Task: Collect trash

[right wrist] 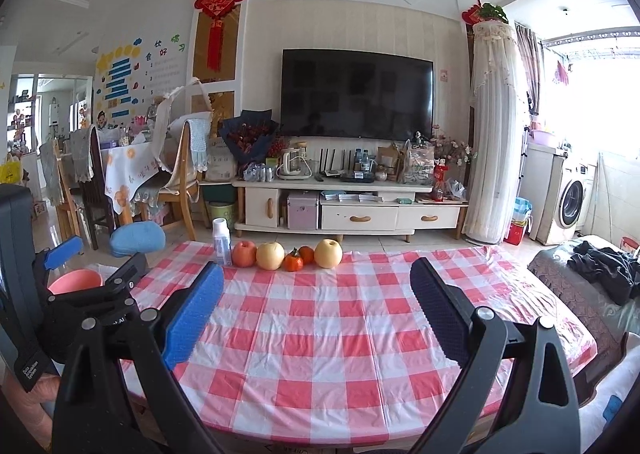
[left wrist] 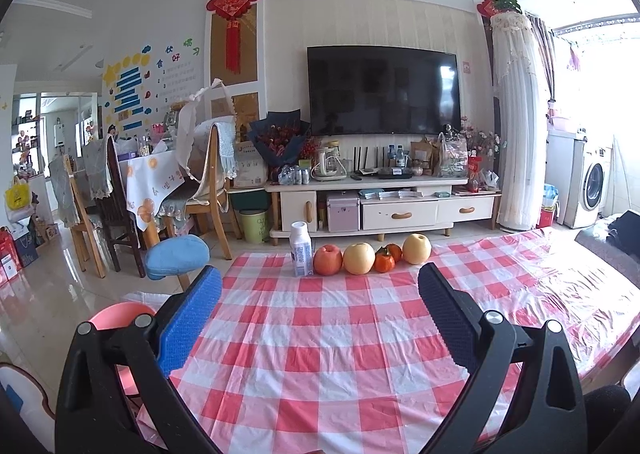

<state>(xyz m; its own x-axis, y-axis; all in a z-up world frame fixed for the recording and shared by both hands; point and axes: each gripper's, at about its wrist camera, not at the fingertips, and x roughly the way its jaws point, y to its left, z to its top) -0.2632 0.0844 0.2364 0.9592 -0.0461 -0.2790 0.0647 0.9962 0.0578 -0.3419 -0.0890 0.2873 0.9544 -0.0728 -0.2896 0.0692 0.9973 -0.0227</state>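
Note:
A white milk bottle [left wrist: 301, 250] [right wrist: 222, 240] stands upright at the far edge of the checked table [left wrist: 320, 354] [right wrist: 340, 334]. To its right lie a red apple [left wrist: 328, 260] [right wrist: 244, 253], a yellow pear [left wrist: 359, 258] [right wrist: 270, 256], two small orange persimmons [left wrist: 385, 260] [right wrist: 294, 260] and a second pear [left wrist: 417, 248] [right wrist: 328, 253]. My left gripper [left wrist: 320, 286] hangs open above the near part of the table, nothing between its fingers. My right gripper [right wrist: 316, 282] is open too, likewise holding nothing. A pink bin [left wrist: 120, 318] [right wrist: 75, 281] sits on the floor left of the table.
The left gripper's body [right wrist: 60, 294] shows at the left of the right wrist view. A blue-seated stool [left wrist: 177, 257] [right wrist: 138, 238] stands by the table's far left corner. Dining chairs [left wrist: 208, 181], a TV cabinet [left wrist: 380, 205] and a sofa with dark clothes [right wrist: 600, 266] surround the table.

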